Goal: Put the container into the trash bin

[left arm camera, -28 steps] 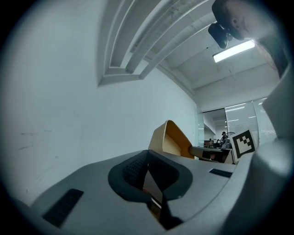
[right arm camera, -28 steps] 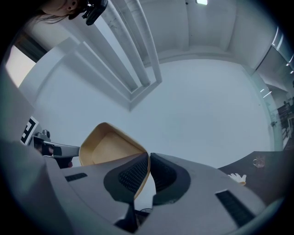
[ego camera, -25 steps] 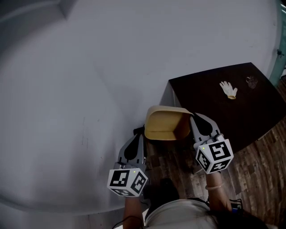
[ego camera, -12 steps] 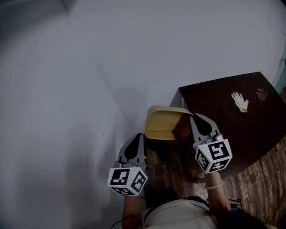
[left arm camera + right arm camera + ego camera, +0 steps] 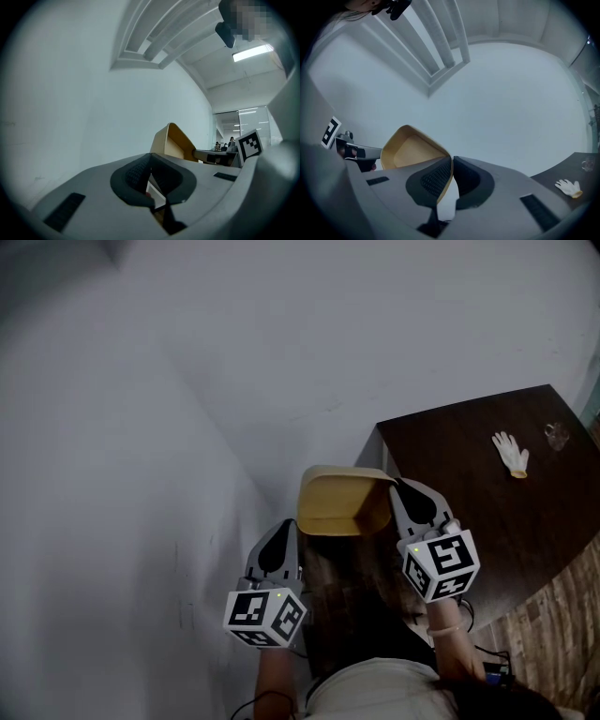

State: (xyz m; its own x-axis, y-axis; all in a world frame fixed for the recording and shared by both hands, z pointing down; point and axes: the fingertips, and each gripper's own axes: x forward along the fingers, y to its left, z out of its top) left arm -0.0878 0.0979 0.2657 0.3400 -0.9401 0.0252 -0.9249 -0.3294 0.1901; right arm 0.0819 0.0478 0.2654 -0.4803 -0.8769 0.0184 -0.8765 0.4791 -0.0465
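Note:
The container (image 5: 342, 502) is a tan, shallow tray held in the air, tilted, in front of the person. My right gripper (image 5: 401, 489) is shut on its right rim; in the right gripper view that rim of the container (image 5: 410, 147) runs between the two dark pads of my right gripper (image 5: 451, 176). My left gripper (image 5: 280, 529) hangs just left of and below the tray, shut with nothing in it. In the left gripper view the container (image 5: 171, 140) stands beyond my left gripper (image 5: 150, 176), apart from it. No trash bin shows in any view.
A dark brown table (image 5: 469, 493) stands at the right, with a white glove (image 5: 511, 454) and a small clear glass (image 5: 557, 435) on it. A pale wall (image 5: 187, 427) fills the left and top. Wooden floor (image 5: 562, 615) shows at the lower right.
The tray and both grippers have drifted slightly left towards the wall, and the table now sits further right in view. The right gripper's hold on the rim is unchanged.

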